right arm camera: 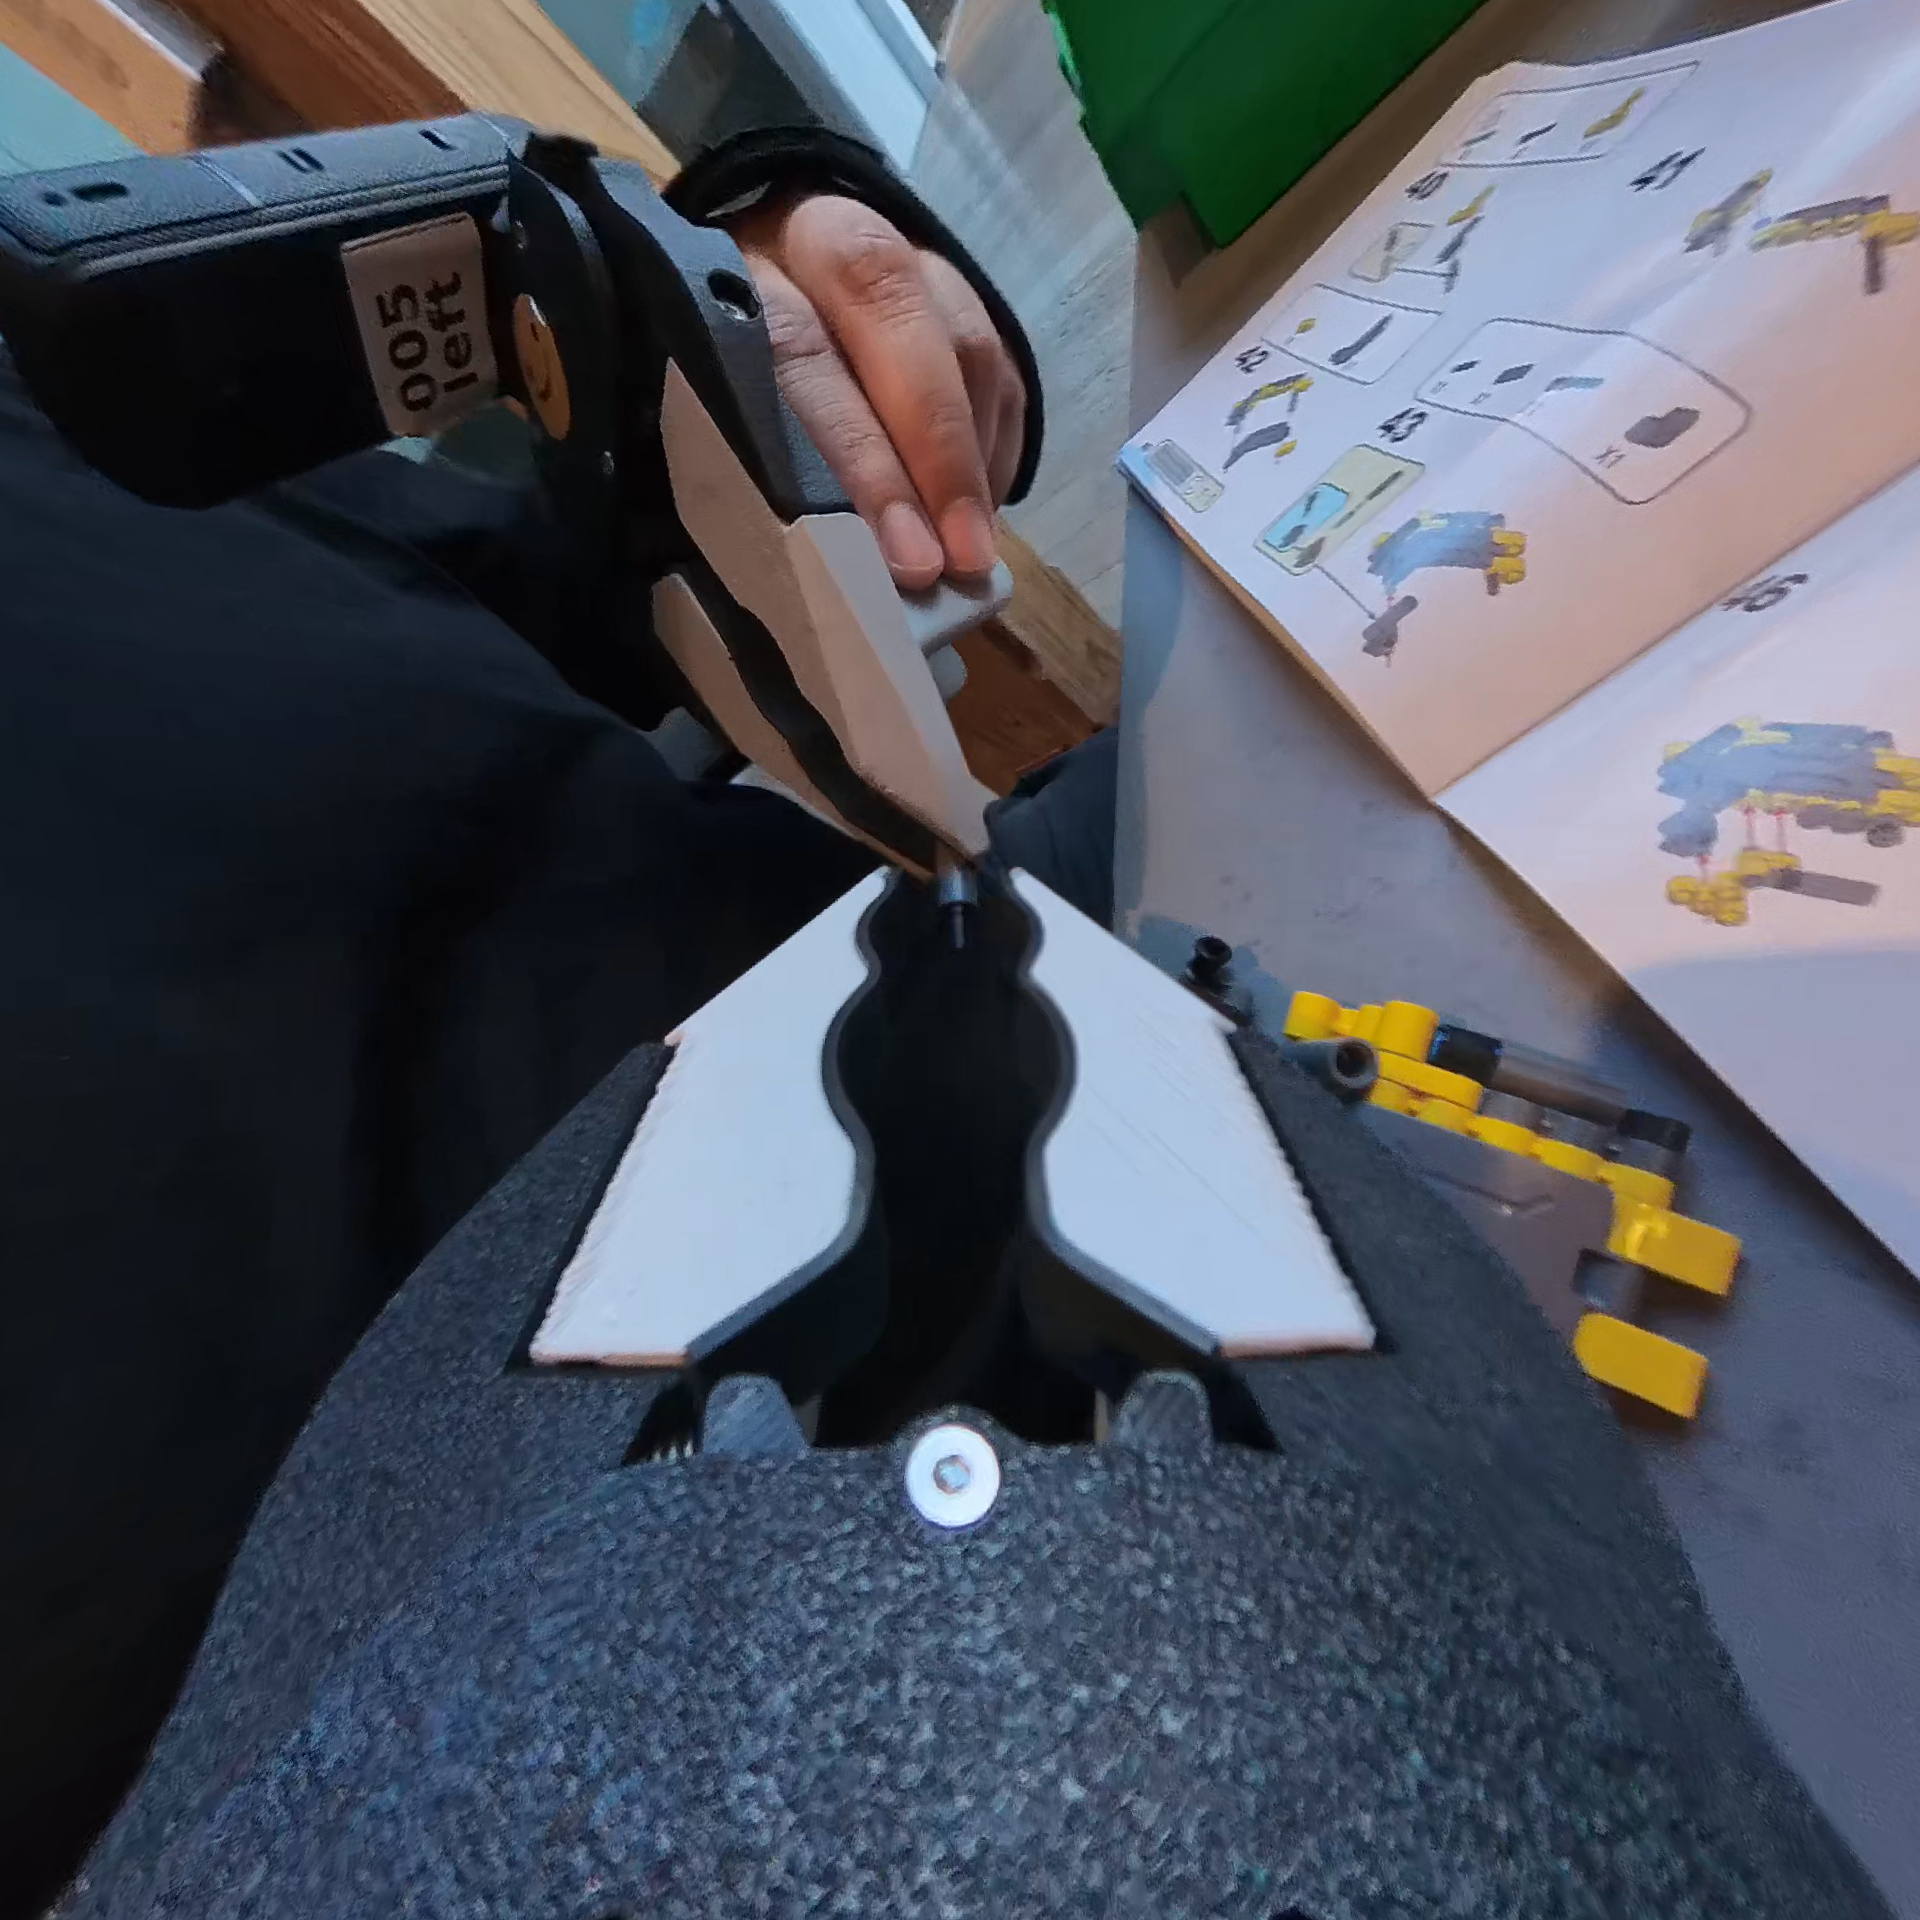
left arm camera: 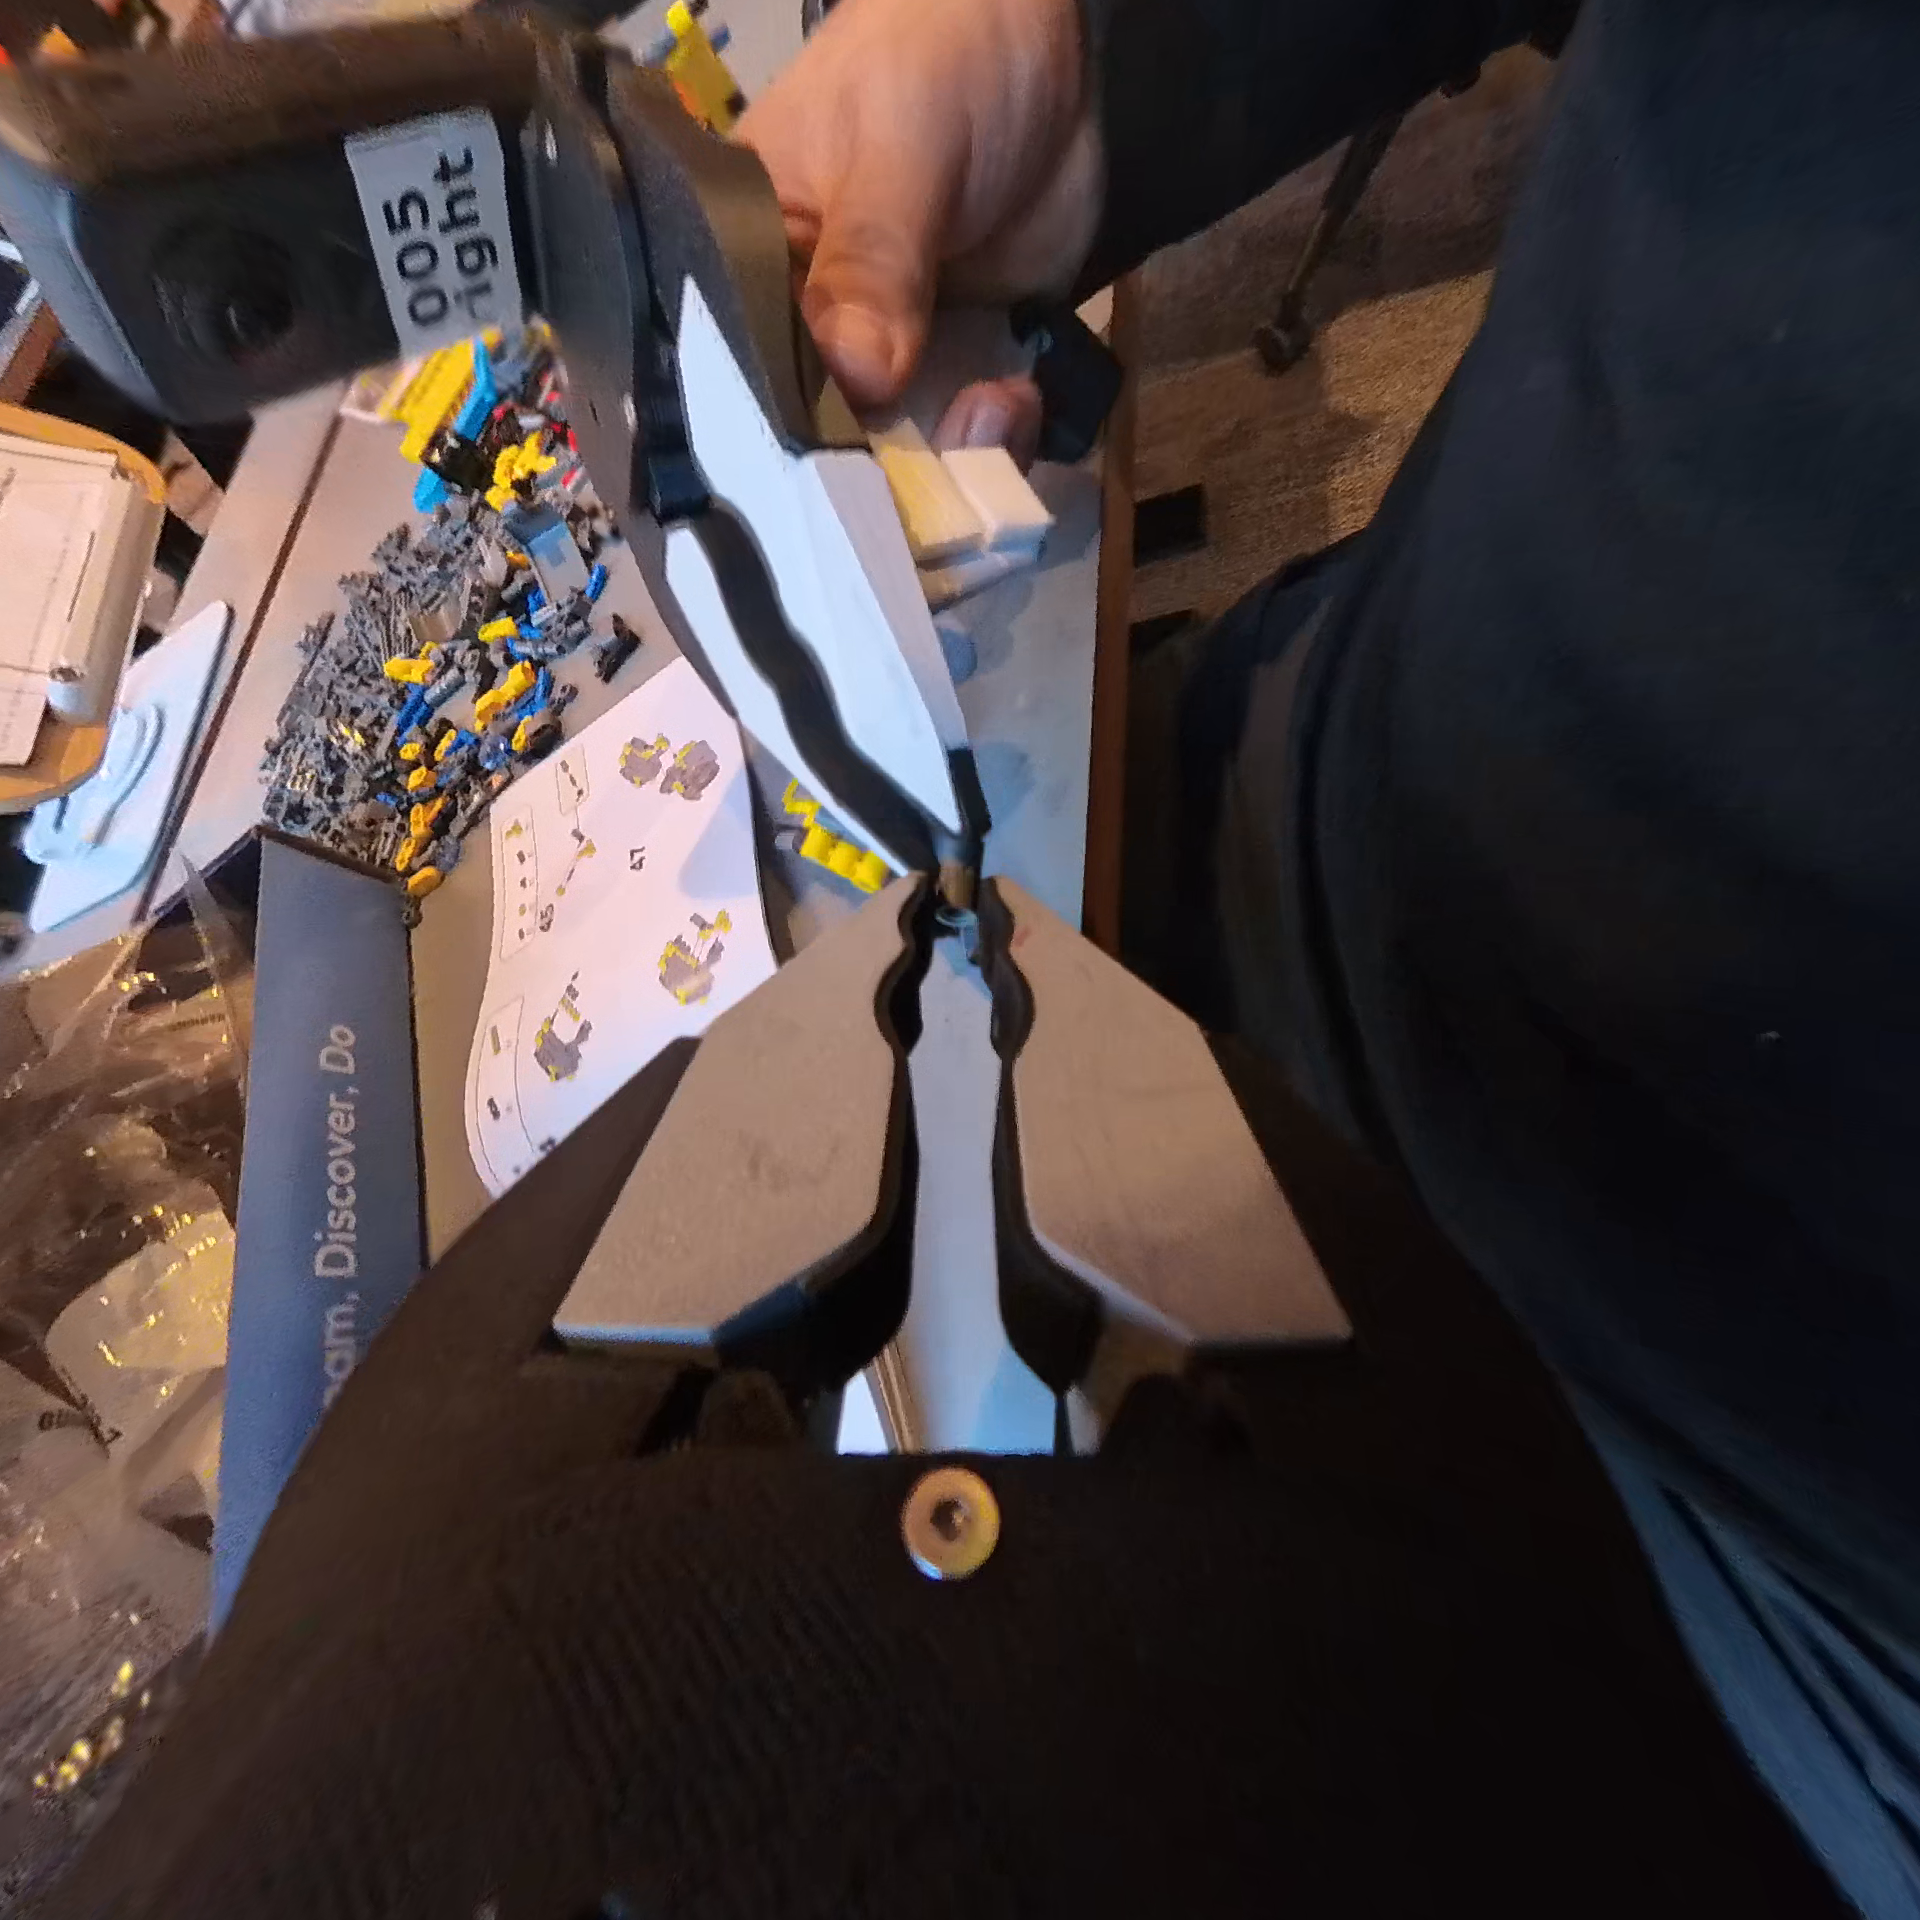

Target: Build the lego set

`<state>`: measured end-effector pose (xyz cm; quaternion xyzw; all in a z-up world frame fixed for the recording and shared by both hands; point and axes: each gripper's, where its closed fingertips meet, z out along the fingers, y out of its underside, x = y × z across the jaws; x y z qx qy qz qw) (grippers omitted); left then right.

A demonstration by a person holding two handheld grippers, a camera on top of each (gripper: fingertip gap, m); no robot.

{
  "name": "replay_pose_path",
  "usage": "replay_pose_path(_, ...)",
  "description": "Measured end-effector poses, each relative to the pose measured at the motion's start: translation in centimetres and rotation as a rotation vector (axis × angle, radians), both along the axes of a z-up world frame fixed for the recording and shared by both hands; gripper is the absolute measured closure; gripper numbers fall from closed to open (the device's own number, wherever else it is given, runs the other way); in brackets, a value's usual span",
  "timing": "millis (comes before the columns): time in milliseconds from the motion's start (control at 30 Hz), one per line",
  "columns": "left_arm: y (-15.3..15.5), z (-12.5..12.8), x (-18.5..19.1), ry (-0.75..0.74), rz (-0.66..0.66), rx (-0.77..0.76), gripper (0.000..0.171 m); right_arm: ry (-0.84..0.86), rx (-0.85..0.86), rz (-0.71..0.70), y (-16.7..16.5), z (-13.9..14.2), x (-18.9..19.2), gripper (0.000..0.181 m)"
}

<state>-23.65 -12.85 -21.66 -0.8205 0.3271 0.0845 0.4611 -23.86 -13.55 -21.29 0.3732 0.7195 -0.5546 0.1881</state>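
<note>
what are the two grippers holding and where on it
Both pinch one small dark peg at their tips: the right gripper on one end, the left gripper on the other, just off the table edge.

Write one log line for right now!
left gripper: shut on small peg | right gripper: shut on same peg | yellow bricks on table

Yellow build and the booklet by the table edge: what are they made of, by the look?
Yellow build: looks like moulded plastic, glossy, since it has crisp studs and round holes with highlights. Booklet: paper, matte to slightly satin, seen in the thin printed pages lying open with a centre fold. Neither can be confirmed by look alone.
</note>
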Motion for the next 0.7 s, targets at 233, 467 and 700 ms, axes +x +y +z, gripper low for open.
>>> replay_pose_path(233,-1.3,-2.5,-1.3,-0.034,0.103,-0.063,0.165,0.13,0.206,-0.068,1.6,-1.1,0.3,0.157)
replay_pose_path(467,-1.9,-4.0,-2.4,-0.074,0.18,-0.117,0.165,0.358,0.552,-0.198,3.8,-3.9,0.1,0.157)
replay_pose_path(700,-1.4,-4.6,-2.9,-0.074,0.213,-0.157,0.165,0.506,0.708,-0.144,3.4,-5.1,-0.9,0.157)
